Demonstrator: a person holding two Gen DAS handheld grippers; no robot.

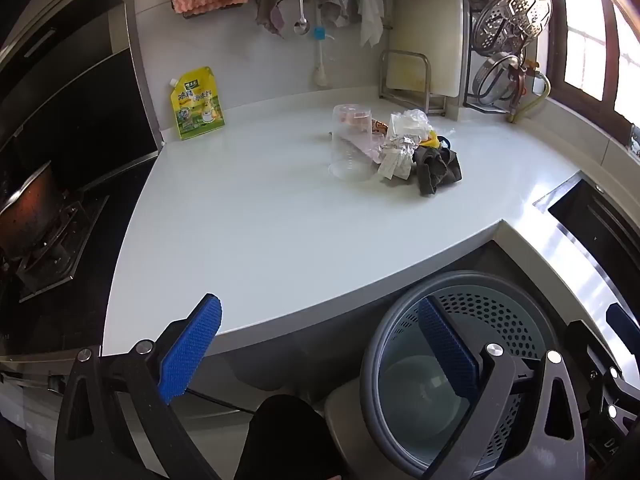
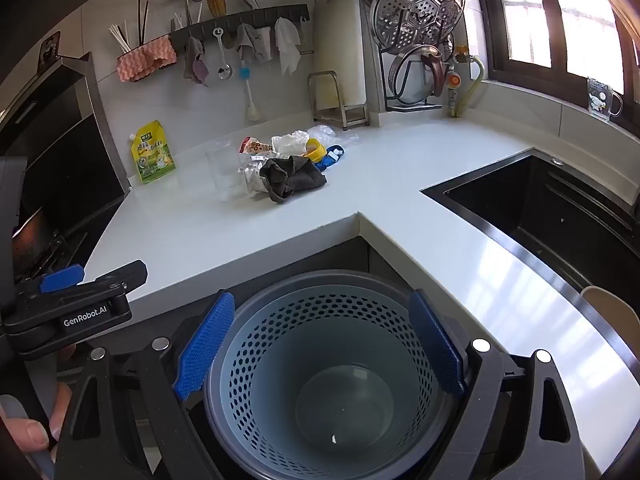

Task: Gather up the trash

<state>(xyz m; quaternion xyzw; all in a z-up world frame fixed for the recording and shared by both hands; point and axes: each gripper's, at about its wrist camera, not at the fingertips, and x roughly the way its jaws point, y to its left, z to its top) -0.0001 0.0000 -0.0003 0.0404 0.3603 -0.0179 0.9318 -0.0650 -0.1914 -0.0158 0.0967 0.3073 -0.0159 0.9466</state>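
Below, one bin, two parted grippers.

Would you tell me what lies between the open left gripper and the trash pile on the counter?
Only bare white counter: in the left wrist view, nothing lies between the left gripper and the trash pile.

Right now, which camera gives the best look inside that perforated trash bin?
The right wrist view: the trash bin sits centered between the open right tongs, its floor visible. The left wrist view shows it off to the side, partly hidden by a tong finger.
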